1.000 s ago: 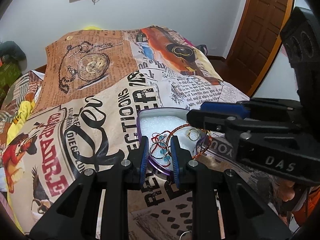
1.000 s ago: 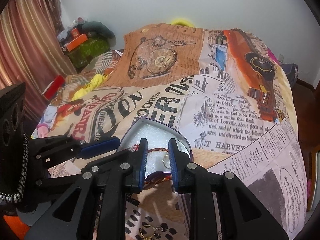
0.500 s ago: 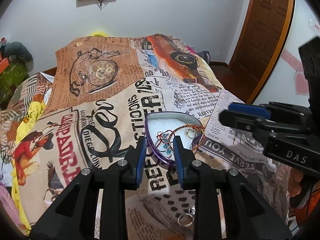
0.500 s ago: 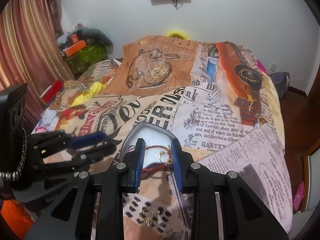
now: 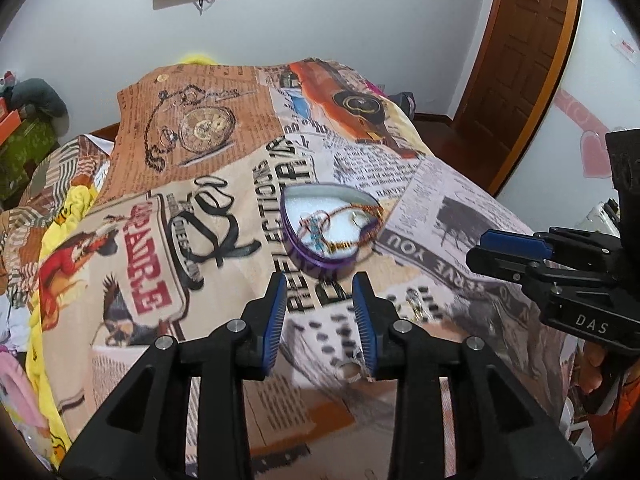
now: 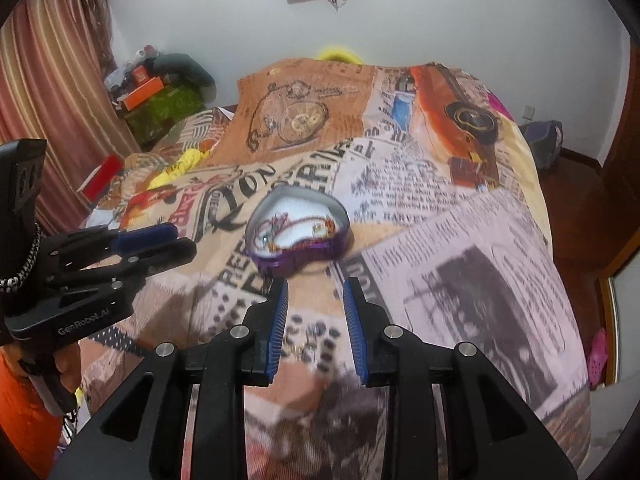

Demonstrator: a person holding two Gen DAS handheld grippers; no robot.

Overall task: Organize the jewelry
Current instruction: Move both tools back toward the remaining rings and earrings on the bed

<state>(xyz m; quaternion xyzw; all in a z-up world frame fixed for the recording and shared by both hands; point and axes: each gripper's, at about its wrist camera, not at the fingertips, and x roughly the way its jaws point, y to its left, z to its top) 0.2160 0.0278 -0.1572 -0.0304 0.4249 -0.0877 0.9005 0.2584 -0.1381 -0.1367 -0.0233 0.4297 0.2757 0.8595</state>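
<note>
my left gripper (image 5: 320, 312) and right gripper (image 6: 314, 316) both hang wide and empty above the bedspread (image 5: 224, 344). loose rings (image 5: 350, 372) lie under the left one; blur could make me miss them. beyond, the purple heart tin (image 5: 320, 258) holds bracelets (image 5: 344, 226), and a clumsy reach might tip it.

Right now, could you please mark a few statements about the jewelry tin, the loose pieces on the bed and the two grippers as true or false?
1. The heart-shaped purple tin lies open on the bedspread. True.
2. The left gripper is clamped on a bracelet. False: its jaws are apart and hold nothing.
3. A reddish bracelet lies in the tin. True.
4. The right gripper is touching the tin. False: it is short of the tin, with bedspread between them.
5. A silver ring lies on the bedspread outside the tin. True.
</note>
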